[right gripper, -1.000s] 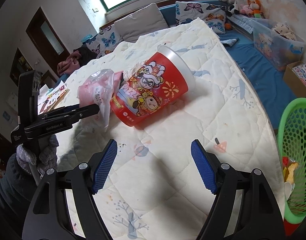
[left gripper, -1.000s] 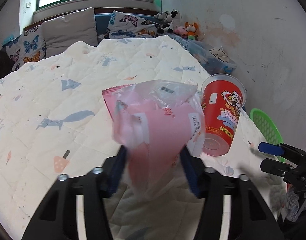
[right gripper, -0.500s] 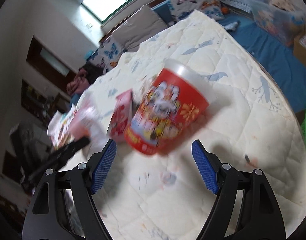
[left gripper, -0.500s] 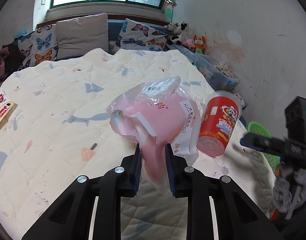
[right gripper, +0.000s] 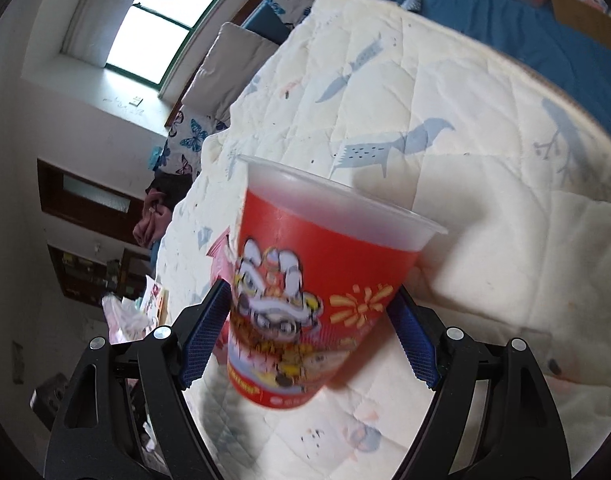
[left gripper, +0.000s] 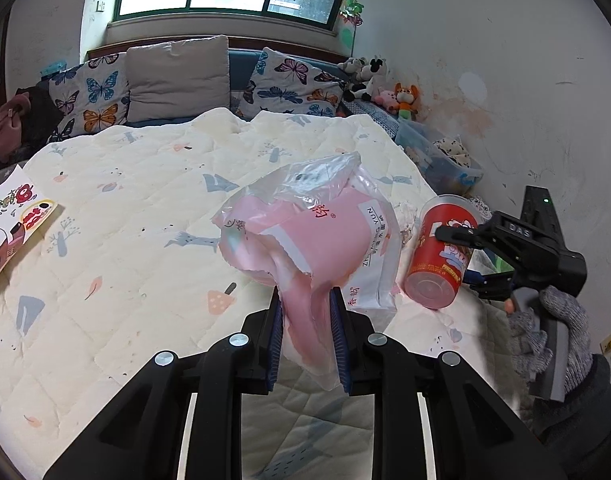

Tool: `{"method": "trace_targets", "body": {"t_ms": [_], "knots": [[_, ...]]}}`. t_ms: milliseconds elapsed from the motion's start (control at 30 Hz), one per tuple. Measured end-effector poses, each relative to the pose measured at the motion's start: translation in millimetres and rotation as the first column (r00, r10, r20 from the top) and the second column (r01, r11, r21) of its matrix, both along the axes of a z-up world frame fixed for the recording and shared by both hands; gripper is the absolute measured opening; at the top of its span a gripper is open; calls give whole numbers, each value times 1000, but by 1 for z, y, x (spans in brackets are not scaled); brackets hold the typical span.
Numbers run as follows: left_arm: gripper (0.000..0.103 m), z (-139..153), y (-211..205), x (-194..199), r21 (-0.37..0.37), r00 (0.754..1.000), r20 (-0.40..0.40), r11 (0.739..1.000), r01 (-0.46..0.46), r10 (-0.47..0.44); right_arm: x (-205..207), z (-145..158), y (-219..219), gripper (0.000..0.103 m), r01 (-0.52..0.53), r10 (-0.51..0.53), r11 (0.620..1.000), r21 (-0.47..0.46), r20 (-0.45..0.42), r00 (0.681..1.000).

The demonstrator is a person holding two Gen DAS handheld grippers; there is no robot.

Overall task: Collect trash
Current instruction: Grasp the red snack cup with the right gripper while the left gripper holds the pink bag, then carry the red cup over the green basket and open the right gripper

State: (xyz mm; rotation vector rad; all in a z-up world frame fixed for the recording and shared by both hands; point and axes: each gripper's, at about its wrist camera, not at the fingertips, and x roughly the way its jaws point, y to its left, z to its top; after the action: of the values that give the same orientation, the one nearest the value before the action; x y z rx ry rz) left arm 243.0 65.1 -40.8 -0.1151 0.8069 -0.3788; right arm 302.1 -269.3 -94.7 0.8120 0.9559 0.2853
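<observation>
My left gripper is shut on a crumpled pink and clear plastic bag and holds it above the cream quilt. A red cartoon-printed plastic cup with a clear rim lies tilted on the quilt between the blue pads of my right gripper. The pads sit at both sides of the cup, and the jaws are wide. In the left wrist view the cup lies right of the bag, with the right gripper around it.
Butterfly pillows and a grey cushion line the back under the window. Plush toys and a clear storage bin stand along the right wall. A printed paper sheet lies at the left bed edge.
My left gripper closed on the pink bag and lifted it. My right gripper moved in around the red cup, which now fills its view.
</observation>
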Motion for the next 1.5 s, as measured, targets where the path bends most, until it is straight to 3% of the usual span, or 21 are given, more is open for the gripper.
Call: {"method": "trace_targets", "body": {"t_ms": [267,567,767,933,1100,1500], "knots": [[22,2,-2,-2,-4,1000,-2,1000,2,-2,-4,2,-7,75,-7,7,999,44,6,1000],[22,17,-25,-12,-1,998,26,999,53,-53,-43,30,-28,75,-45,46,999,-18,99,994],[22,26,-64,-20,4,992,37,993,122,-122,-85,50,-59,75,-22,45,989,-144,164,985],[22,30,-107,-27,9,979,41,980,198,-198,-121,61,-91,75,24,36,958,-287,200,979],[22,31,-148,-31,13,963,39,964,266,-266,-149,59,-138,75,97,-27,925,-367,193,981],[22,28,-253,-39,42,913,19,913,407,-408,-185,16,-235,75,236,-216,806,-543,102,971]]}}
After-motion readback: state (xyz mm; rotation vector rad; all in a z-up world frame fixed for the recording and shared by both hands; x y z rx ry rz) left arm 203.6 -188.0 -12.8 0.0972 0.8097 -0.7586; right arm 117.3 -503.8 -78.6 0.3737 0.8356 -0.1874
